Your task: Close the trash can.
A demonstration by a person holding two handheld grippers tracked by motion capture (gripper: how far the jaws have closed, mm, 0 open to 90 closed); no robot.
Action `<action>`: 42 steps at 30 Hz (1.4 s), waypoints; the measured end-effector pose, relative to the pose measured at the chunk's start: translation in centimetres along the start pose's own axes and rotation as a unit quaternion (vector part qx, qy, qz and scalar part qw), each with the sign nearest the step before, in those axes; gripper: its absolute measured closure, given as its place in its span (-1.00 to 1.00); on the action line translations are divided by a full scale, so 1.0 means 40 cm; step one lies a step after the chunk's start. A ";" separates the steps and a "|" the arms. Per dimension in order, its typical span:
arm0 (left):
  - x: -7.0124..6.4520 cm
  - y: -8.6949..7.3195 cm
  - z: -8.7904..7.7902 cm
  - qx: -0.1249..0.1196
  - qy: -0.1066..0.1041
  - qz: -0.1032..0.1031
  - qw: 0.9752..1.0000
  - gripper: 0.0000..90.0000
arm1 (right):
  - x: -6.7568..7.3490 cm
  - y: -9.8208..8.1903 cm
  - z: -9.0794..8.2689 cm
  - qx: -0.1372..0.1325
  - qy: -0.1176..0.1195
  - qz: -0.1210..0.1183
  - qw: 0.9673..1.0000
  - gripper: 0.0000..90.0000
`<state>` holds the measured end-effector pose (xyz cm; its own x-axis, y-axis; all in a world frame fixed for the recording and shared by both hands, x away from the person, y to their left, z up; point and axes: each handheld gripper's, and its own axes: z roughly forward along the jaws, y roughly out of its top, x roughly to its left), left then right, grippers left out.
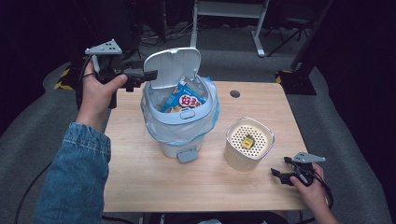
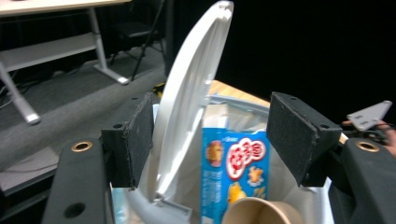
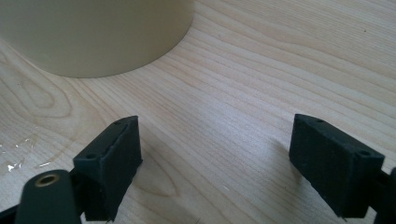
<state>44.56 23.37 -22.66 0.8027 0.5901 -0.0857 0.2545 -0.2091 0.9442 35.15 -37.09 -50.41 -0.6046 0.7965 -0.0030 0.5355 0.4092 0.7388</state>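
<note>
While the bin (image 1: pixel 180 116) stands at the table's middle, its lid (image 2: pixel 191 93) is straddled by the left gripper (image 2: pixel 210 140), jaws apart (right gripper (image 3: pixel 215 163) likewise, empty); thin, light plastic, best taken at the free rim.

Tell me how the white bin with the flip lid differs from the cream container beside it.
The bin is taller and lined with a bluish bag; the cream container is shorter and unlined. The bin's lid stands raised, showing a blue snack box inside; the container has a perforated top with something yellow on it. Both stand upright on the wooden table.
</note>
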 end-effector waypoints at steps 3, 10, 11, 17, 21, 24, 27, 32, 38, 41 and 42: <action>-0.023 0.006 -0.002 0.006 -0.041 0.004 0.999 -0.28 | 0.000 0.000 0.000 0.000 0.000 0.000 1.000 -0.62; -0.083 0.017 0.030 0.053 -0.107 0.010 0.993 -0.18 | 0.000 0.000 0.000 0.000 0.000 0.000 1.000 -0.62; -0.090 0.016 0.036 0.057 -0.118 0.008 0.991 -0.15 | 0.000 0.000 0.000 0.000 0.000 -0.001 1.000 -0.62; -0.108 0.003 0.072 0.074 -0.171 -0.014 0.982 0.06 | 0.000 0.000 0.000 0.000 0.000 -0.001 1.000 -0.62; -0.105 -0.009 0.088 0.091 -0.183 -0.042 0.978 0.23 | 0.000 0.000 0.000 0.000 0.000 -0.001 1.000 -0.62; -0.101 -0.021 0.103 0.117 -0.153 -0.051 0.980 0.32 | 0.000 0.000 0.000 0.000 0.000 -0.001 1.000 -0.62; -0.099 -0.032 0.118 0.123 -0.142 -0.049 0.981 0.32 | 0.000 0.000 0.000 0.000 0.000 -0.001 1.000 -0.62; -0.111 -0.040 0.139 0.131 -0.129 -0.022 0.983 0.24 | 0.000 0.000 0.000 0.000 0.000 -0.001 1.000 -0.62; -0.128 -0.046 0.163 0.142 -0.097 0.010 0.985 0.12 | 0.000 0.000 0.000 0.000 0.000 -0.001 1.000 -0.62; -0.130 -0.046 0.169 0.141 -0.078 0.024 0.987 0.12 | 0.000 0.000 0.000 0.000 0.000 -0.001 1.000 -0.62; -0.130 -0.045 0.170 0.142 -0.073 0.028 0.987 0.12 | 0.000 0.000 0.000 0.000 0.000 -0.001 1.000 -0.62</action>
<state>43.58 15.37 -26.09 0.8838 0.4571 -0.0995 0.3309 -0.4605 0.8237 35.14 -37.08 -50.41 -0.6047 0.7964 -0.0042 0.5350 0.4102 0.7386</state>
